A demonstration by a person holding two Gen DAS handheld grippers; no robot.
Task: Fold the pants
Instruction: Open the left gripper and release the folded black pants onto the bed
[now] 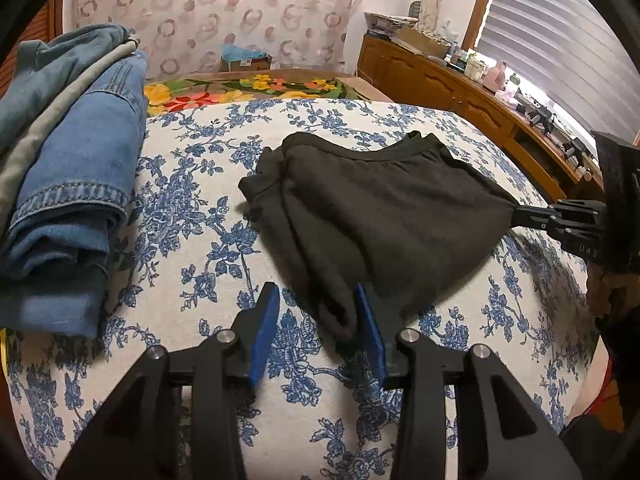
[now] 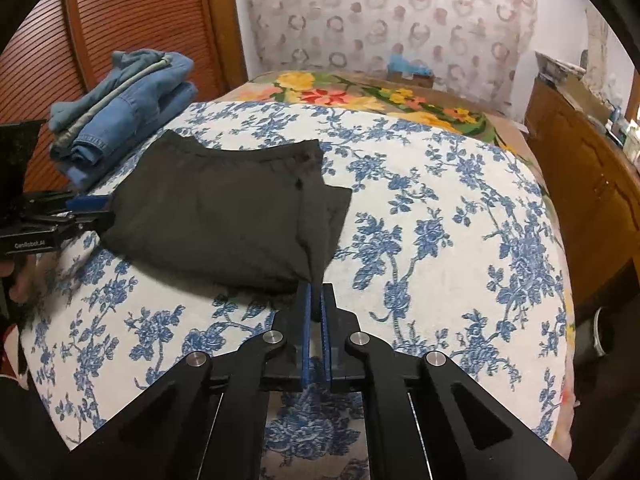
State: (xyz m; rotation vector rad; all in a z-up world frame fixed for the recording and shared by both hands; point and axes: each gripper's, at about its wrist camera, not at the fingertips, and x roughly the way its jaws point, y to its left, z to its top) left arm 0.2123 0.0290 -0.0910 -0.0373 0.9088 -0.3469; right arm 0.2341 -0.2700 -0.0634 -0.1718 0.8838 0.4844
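Right wrist view: right gripper (image 2: pixel 316 300) pinches the near corner of the black pants (image 2: pixel 224 216), already folded compact. Left gripper (image 1: pixel 316 312) stands partly open around the other corner, so I judge one fold remains.

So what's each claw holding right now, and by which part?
The right claw is shut on the black pants, pinching their near corner. The left claw is open: a pants corner lies between its pads, not gripped.

Bed (image 1: pixel 192 208), blue-floral white cover: folded black pants (image 1: pixel 384 216) at centre; stack of folded denim (image 1: pixel 76 168) along one edge.
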